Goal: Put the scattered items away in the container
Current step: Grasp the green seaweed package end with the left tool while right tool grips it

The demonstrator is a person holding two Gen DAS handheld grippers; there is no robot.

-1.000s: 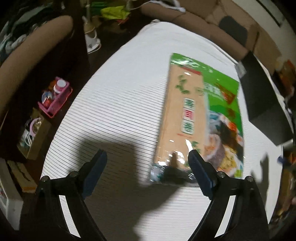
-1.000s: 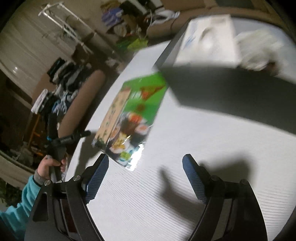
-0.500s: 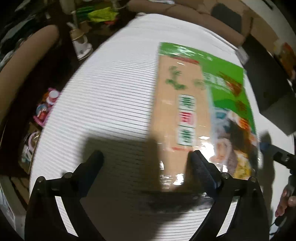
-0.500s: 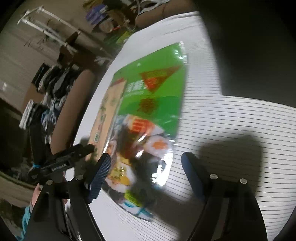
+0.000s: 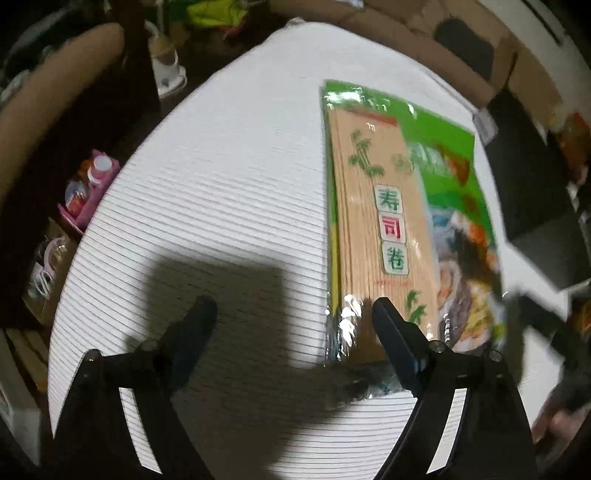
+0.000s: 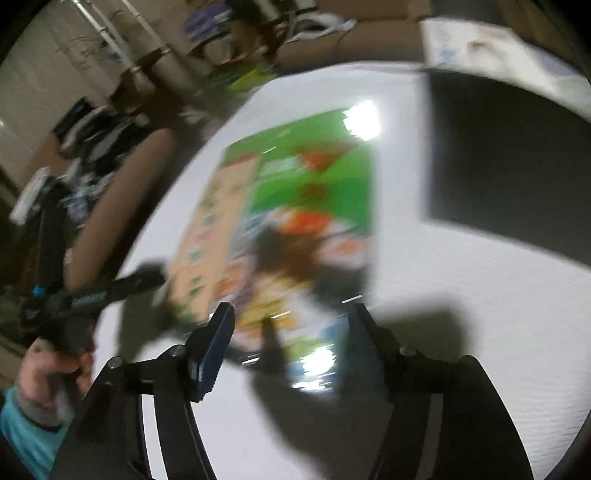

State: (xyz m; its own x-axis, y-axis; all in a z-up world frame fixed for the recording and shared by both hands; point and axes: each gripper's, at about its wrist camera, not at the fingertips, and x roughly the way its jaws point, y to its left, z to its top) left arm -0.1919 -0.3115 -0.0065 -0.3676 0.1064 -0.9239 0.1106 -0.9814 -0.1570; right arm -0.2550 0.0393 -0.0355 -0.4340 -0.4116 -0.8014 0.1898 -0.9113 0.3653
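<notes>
Your left wrist view is fairly sharp at centre, with a hard dark shadow (image 5: 218, 295) across the bright white bench (image 5: 221, 184) toward 6 o'clock and glints on the packet's wrap (image 5: 347, 317). Your right wrist view is smeared by motion blur throughout, with a burnt-out glare spot (image 6: 364, 123) toward 1 o'clock. Both views bend and darken to black at the fisheye rims.

1. White ribbed desk (image 5: 221, 192), brightly lit, crossed by dark shadows at its near edge.
2. Brown padded seat (image 5: 55, 96) off the desk's left edge.
3. Pink caddy (image 5: 90, 192) with bottles low beside that edge.
4. Cardboard boxes (image 5: 406, 33) past the far edge.
5. Pale wall (image 6: 37, 66) and metal rack (image 6: 122, 40) beyond, blurred.
</notes>
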